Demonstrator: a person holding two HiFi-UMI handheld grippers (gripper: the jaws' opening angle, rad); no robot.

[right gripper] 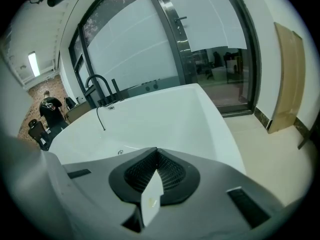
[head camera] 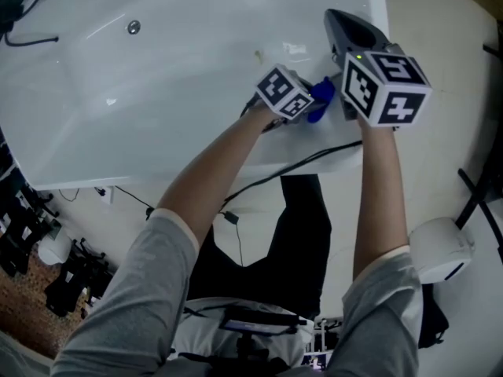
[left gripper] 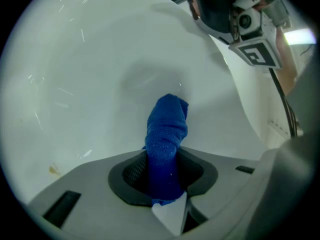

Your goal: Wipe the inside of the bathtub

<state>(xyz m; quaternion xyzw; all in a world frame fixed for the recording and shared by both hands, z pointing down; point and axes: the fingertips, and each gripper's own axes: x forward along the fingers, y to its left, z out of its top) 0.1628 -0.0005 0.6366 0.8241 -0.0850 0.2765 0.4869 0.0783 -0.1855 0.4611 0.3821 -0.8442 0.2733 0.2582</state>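
The left tongs (left gripper: 165, 186) clamp a blue cloth (left gripper: 167, 129) inside the bathtub (left gripper: 85, 84). The right tongs (right gripper: 151, 186) are together, holding nothing.

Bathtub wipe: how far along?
Done: the blue cloth is picked up and clamped in the left gripper. In hand: the cloth points at the inner wall of the bathtub near the rim; contact is unclear. The right gripper is shut and empty, over the rim. Left: probably most of the basin; a brownish speck shows on the wall.
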